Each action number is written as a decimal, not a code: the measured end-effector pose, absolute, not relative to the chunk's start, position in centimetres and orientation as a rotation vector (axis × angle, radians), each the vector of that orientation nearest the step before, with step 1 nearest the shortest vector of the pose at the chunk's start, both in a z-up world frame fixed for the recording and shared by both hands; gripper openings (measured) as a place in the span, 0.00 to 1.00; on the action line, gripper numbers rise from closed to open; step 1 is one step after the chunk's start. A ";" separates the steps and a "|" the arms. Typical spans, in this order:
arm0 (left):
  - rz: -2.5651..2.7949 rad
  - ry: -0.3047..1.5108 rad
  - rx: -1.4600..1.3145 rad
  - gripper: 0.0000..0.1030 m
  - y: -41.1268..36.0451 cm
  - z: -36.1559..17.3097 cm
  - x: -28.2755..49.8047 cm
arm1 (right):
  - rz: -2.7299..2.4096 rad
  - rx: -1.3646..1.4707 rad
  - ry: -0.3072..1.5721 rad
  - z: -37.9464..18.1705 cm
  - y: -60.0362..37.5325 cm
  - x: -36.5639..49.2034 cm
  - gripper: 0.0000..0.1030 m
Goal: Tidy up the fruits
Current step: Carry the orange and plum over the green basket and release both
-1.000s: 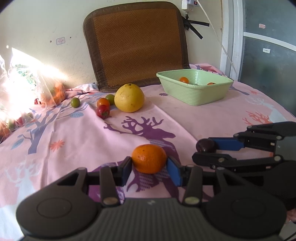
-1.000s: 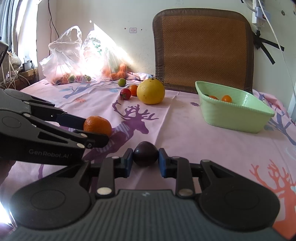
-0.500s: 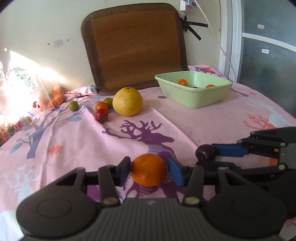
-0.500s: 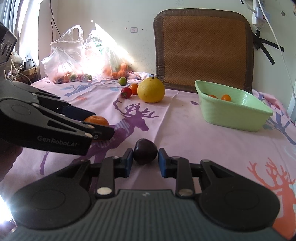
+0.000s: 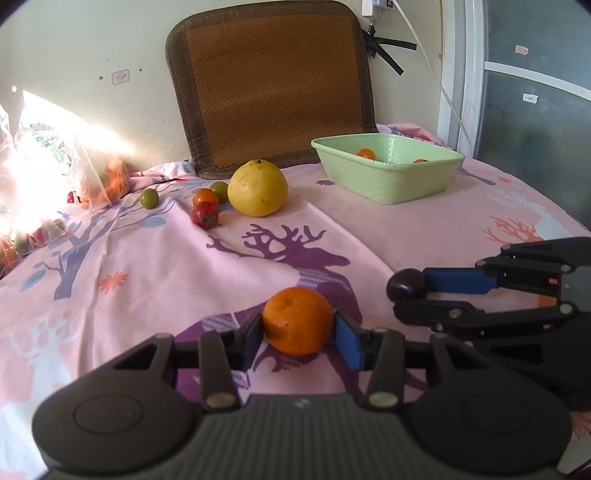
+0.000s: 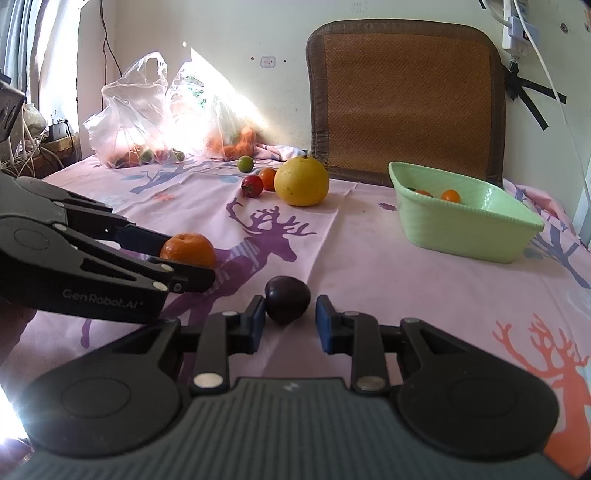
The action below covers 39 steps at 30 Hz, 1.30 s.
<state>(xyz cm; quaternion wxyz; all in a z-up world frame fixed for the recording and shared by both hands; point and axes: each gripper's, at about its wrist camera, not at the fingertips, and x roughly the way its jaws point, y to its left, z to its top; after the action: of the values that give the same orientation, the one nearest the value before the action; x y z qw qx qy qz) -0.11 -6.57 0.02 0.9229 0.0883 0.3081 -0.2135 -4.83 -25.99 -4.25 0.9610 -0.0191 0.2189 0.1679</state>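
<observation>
left gripper (image 5: 297,334) clamps orange (image 5: 297,320) | right gripper (image 6: 289,324) spread around plum (image 6: 287,300) | risk: loose plum rolls away

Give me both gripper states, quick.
Left gripper: shut on the orange.
Right gripper: open, gaps on both sides of the dark plum.

Leaning upright against the cream wall (image 5: 81,48) at twelve o'clock: a brown woven seat cushion (image 5: 271,81). Hanging down the wall at one o'clock: a white power strip (image 6: 514,26) trailing its cable (image 5: 432,70). Covering the bed: a pink sheet (image 5: 155,269) showing a purple deer print (image 5: 295,254). Standing at two o'clock: a grey door (image 5: 535,88).
</observation>
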 end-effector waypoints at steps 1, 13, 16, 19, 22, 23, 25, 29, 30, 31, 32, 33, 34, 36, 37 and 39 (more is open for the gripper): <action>-0.438 0.629 0.189 0.40 -6.6 0.0 -0.2 | 0.342 -0.042 0.444 -4.2 -25.9 -4.8 0.32; -0.588 0.579 0.145 0.40 -11.1 5.5 5.3 | 0.251 0.098 0.348 -1.4 -31.5 -2.0 0.28; -0.644 0.581 0.120 0.40 -14.3 7.0 8.8 | 0.158 0.136 0.314 -0.2 -34.7 0.2 0.28; -0.677 0.599 0.111 0.40 -17.8 7.2 12.1 | 0.099 0.152 0.313 0.0 -37.1 2.6 0.29; -0.691 0.648 0.104 0.40 -20.3 6.5 14.6 | 0.071 0.140 0.330 -0.7 -38.2 4.3 0.30; -0.693 0.662 0.103 0.41 -20.9 6.2 15.1 | 0.070 0.139 0.335 -0.9 -38.4 4.7 0.30; -0.682 0.683 0.100 0.41 -21.5 5.5 15.8 | 0.073 0.126 0.339 -1.3 -38.4 5.1 0.32; -0.683 0.687 0.078 0.45 -20.8 5.7 16.1 | 0.063 0.120 0.316 -1.5 -38.5 4.9 0.33; -0.684 0.667 0.073 0.45 -20.0 6.3 15.8 | 0.054 0.132 0.297 -1.3 -38.8 4.8 0.33; -0.683 0.643 0.064 0.46 -19.2 7.0 15.5 | 0.048 0.139 0.279 -1.1 -38.8 4.5 0.33; -0.680 0.620 0.052 0.46 -18.0 7.8 15.2 | 0.045 0.147 0.260 -0.7 -38.8 4.2 0.33; -0.673 0.599 0.031 0.47 -16.5 8.4 14.9 | 0.048 0.162 0.239 -0.2 -38.9 4.0 0.33; -0.664 0.581 0.006 0.47 -14.8 8.9 14.6 | 0.056 0.177 0.222 0.2 -38.8 3.6 0.33; -0.619 0.545 -0.043 0.47 -11.0 9.6 14.0 | 0.086 0.205 0.185 1.2 -38.2 2.9 0.32; -0.588 0.530 -0.067 0.47 -8.9 9.7 13.7 | 0.110 0.217 0.172 1.7 -37.8 2.6 0.32; -0.507 0.514 -0.090 0.46 -5.0 9.3 13.2 | 0.184 0.235 0.168 2.5 -36.5 2.5 0.32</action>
<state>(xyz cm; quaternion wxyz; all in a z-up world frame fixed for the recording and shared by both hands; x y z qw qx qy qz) 13.20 -4.98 9.34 0.9346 -0.0441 0.2513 -0.2478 2.53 -36.55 2.46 0.9854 0.1169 0.0834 0.0916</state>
